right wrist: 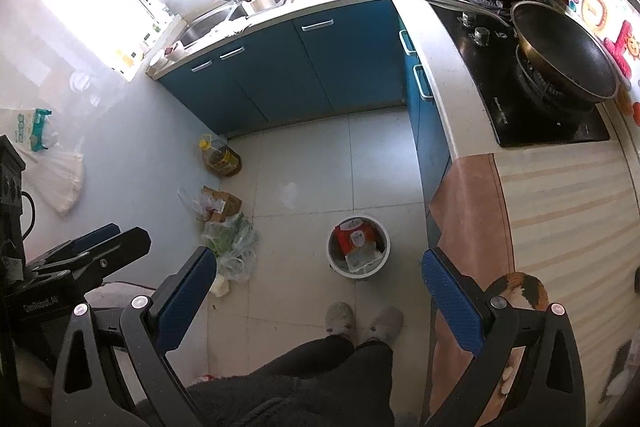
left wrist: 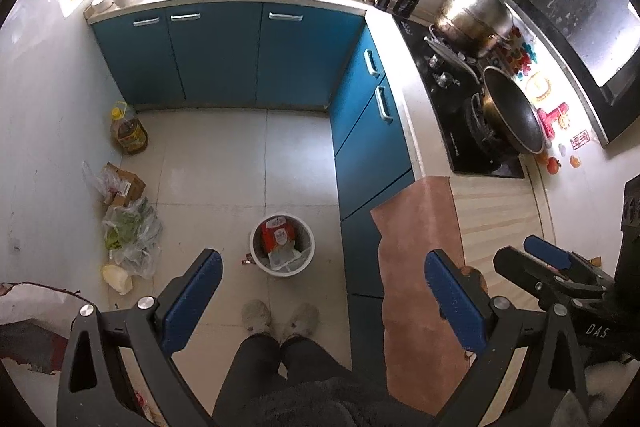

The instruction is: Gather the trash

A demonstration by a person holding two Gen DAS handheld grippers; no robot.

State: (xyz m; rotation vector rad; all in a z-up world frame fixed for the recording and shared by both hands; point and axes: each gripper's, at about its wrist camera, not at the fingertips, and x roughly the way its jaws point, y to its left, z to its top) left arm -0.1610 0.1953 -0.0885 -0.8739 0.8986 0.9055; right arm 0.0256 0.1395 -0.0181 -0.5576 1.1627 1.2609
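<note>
Both pairs of tongs are held high over the kitchen floor, looking down past the person's legs and grey slippers (left wrist: 280,319): the left tongs (left wrist: 320,303) gape wide with nothing between their blue pads, and the right tongs (right wrist: 320,301) stand just as wide and just as empty. On the pale tiled floor, directly ahead of the slippers, sits the small round white waste bin (left wrist: 282,245), which already holds a red-and-white packet and some clear wrapping, so part of the collecting looks done. What seems left, as a judgement, is a small dark-red scrap of wrapper (left wrist: 248,261) lying on the tiles just beside the bin's left edge, visible in the left view only and too small to identify further. Along the left wall lie clear plastic bags of green vegetables (left wrist: 130,235), a brown cardboard box (left wrist: 128,185) and a yellow-capped bottle of cooking oil (left wrist: 128,131); whether any of these count as trash cannot be told. The wood-patterned counter (right wrist: 560,195) on the right carries a reddish-brown cloth (right wrist: 472,203) draped over its edge
</note>
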